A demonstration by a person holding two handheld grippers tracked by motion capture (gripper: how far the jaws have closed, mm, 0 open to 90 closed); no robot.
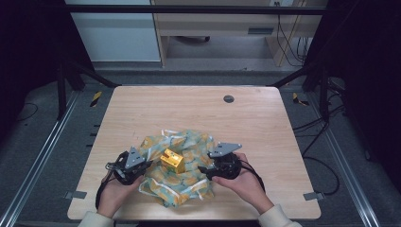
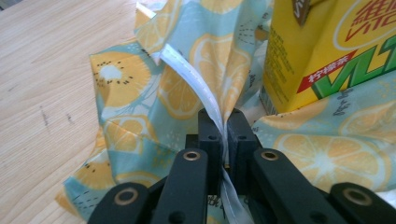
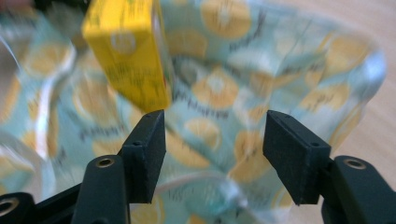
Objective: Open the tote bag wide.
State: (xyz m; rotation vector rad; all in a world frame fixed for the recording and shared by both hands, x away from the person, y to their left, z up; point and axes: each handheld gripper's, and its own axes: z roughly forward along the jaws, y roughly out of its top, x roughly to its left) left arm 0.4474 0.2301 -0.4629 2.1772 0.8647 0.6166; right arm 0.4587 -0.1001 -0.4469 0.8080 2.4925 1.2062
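Nearest the person, both hands come in over the near edge of the wooden table, each gripper at one side of a crumpled fruit-print cloth. The left gripper is clenched on a white ribbon that runs along the cloth's left edge; the strip passes straight between the pressed-together pads. It is a thin, slick-looking band, so a sharp pull could draw it through the pads, or bunch the fabric instead of lifting it.

The right gripper stands released, its jaws wide apart over the right part of the cloth with nothing pinched between them. Its view is smeared by motion, so whether a pad brushes the fabric I cannot tell. Closing while it travels risks catching a loose fold or empty air, leaving the cloth gripped on one side only.

A little farther in, the yellow drink carton sits tilted on the middle of the cloth, between the two grippers and just right of the left one. Raising the left edge alone would likely tip the carton rightwards or roll it off towards the bare table. The right jaws could also knock it, since it sits close ahead of them.

Farther off, a small dark grommet lies near the far edge, well apart from the work.
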